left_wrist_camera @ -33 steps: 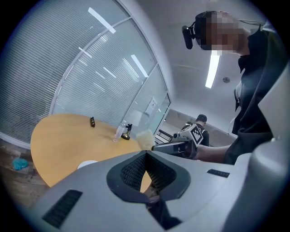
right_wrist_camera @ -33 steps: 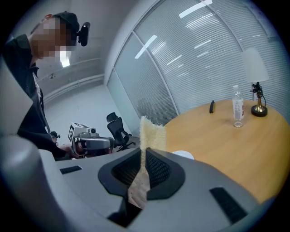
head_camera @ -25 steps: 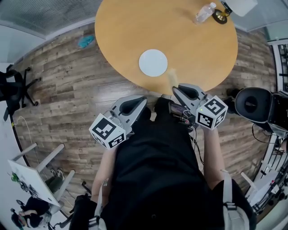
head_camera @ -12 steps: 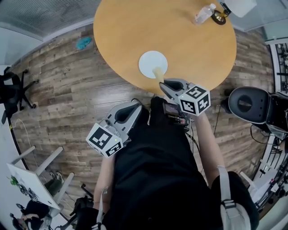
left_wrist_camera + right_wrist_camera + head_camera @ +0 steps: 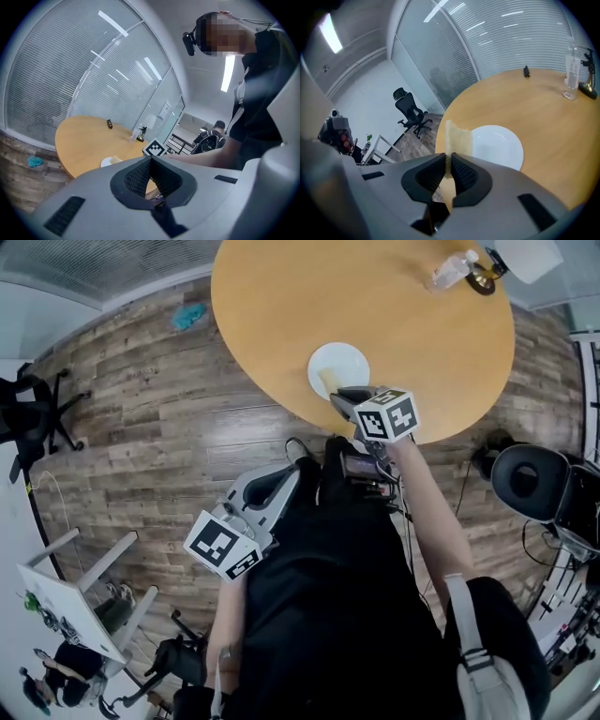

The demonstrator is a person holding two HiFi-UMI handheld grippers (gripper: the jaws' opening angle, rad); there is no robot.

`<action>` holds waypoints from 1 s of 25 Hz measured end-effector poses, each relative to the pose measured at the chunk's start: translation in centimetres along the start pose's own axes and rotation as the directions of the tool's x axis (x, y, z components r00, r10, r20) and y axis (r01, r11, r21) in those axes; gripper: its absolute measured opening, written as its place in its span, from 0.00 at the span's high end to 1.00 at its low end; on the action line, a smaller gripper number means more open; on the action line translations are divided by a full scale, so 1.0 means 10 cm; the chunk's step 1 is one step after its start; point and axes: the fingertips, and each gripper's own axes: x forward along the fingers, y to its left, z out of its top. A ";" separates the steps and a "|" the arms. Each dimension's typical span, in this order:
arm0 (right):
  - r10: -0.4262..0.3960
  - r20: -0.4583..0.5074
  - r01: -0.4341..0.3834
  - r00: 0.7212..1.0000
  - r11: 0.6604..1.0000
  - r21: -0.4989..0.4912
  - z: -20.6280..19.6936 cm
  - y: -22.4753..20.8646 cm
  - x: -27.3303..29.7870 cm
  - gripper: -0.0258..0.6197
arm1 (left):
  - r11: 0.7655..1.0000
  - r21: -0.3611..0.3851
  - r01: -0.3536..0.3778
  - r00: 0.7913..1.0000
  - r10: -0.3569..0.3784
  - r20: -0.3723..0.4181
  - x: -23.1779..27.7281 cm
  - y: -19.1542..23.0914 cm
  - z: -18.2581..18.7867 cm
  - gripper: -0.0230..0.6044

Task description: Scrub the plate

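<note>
Right tool (image 5: 449, 164) clenched on thin, floppy sponge (image 5: 457, 135) at near rim of white plate (image 5: 499, 146) on bench (image 5: 412, 324), left tool (image 5: 150, 161) clenched empty off-bench; plate probably light, slick, needs rim pinning.

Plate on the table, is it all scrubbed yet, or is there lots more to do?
Not yet. Done: the right gripper is shut on the sponge. In hand: the sponge hangs over the near edge of the white plate; I can't tell if it touches. Left: the scrubbing itself, as far as I can see. The left gripper is shut and empty, held back by the person's body.
</note>
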 end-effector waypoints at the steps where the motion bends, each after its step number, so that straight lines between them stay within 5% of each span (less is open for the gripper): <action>1: 0.003 -0.011 -0.003 1.000 1.000 0.012 -0.01 -0.01 0.06 0.90 | 1.000 -0.004 -0.006 1.000 0.006 -0.001 -0.02 0.01 -0.01 0.95; 12: 0.025 -0.101 -0.019 0.995 0.998 0.054 -0.05 -0.09 0.45 0.90 | 0.998 -0.036 -0.060 0.998 0.060 0.007 -0.16 0.10 -0.07 0.95; 25: 0.048 -0.052 -0.038 0.998 0.984 0.174 0.21 -0.27 0.64 0.90 | 0.995 -0.054 -0.088 0.996 0.088 0.005 -0.19 0.16 -0.09 0.95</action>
